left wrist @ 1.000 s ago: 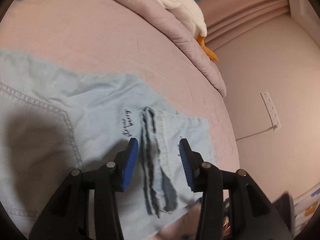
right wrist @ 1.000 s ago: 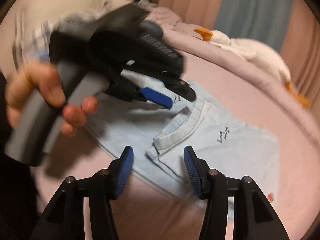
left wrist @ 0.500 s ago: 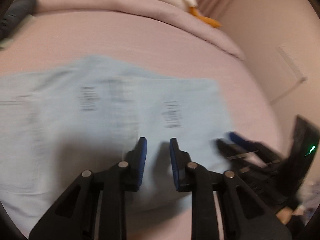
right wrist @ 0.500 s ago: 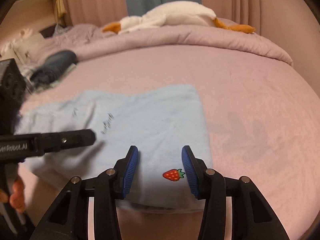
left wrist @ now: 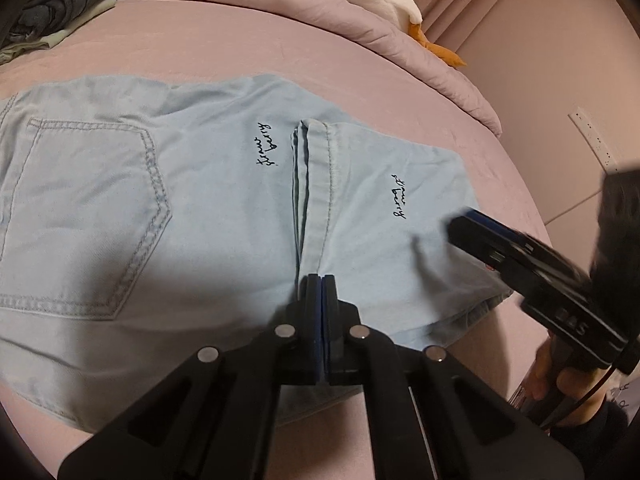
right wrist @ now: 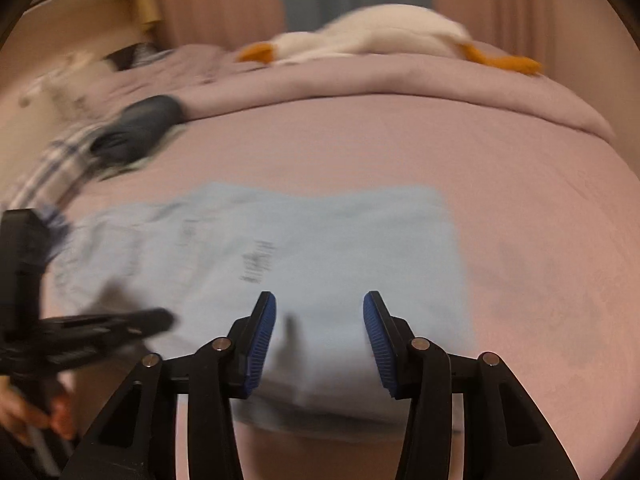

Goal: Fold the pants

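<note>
Flat, pale-blue pants (left wrist: 208, 208), hem folded over

Pale blue pants (left wrist: 208, 200) with darker blue stitching and black script lay on a dusty-pink bed (left wrist: 240, 40). A white plush goose (right wrist: 384, 32) had orange feet; the right gripper (right wrist: 320, 332) wore ribbed blue pads on black.

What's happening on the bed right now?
A person with a gripper in each hand is folding light blue pants on a pink bed. The left gripper has just closed, jaws together at the pants' near edge by the cuff; whether it pinches cloth is unclear. The right gripper hovers open over the folded end.
</note>
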`<state>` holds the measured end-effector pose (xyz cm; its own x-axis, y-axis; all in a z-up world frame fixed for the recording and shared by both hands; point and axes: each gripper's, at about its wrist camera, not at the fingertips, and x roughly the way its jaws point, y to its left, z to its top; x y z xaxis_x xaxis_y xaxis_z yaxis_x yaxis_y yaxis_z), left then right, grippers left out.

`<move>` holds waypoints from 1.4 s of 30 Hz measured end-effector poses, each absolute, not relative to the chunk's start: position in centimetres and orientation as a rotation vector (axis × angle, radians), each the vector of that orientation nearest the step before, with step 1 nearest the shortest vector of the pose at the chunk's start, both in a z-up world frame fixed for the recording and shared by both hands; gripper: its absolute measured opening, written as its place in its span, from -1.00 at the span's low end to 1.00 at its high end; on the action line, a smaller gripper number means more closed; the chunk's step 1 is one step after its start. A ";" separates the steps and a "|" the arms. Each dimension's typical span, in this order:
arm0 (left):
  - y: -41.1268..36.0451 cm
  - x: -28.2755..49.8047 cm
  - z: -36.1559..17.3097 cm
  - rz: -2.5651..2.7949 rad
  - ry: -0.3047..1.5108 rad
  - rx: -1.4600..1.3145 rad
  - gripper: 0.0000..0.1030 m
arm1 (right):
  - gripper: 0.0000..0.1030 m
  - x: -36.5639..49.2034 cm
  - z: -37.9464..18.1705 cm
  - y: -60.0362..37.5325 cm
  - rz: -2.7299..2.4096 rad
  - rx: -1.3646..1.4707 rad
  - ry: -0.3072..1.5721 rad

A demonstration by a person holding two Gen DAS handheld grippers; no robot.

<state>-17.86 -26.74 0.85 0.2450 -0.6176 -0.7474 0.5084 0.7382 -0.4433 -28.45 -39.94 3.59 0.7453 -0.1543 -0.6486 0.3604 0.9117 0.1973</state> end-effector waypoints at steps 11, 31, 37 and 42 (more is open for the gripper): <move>-25.4 -17.9 0.7 -0.803 1.080 -0.128 -0.95 | -0.58 -15.9 1.8 -37.3 -0.117 0.238 0.880; -26.7 -17.8 1.0 -0.792 1.071 -0.069 -0.94 | -0.58 -28.6 2.9 -41.9 -0.378 0.341 0.770; -26.7 -17.8 0.9 -0.799 1.069 -0.067 -0.94 | -0.58 -33.0 0.3 -41.3 -0.456 0.326 0.796; -27.0 -17.6 0.8 -0.804 1.064 -0.066 -0.94 | -0.58 -34.8 1.5 -40.8 -0.392 0.252 0.854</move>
<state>-17.61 -26.96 0.85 0.2357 -0.6159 -0.7518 0.5552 0.7202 -0.4160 -34.77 -40.80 1.54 0.5925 -0.2333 -0.7711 0.4320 0.8999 0.0596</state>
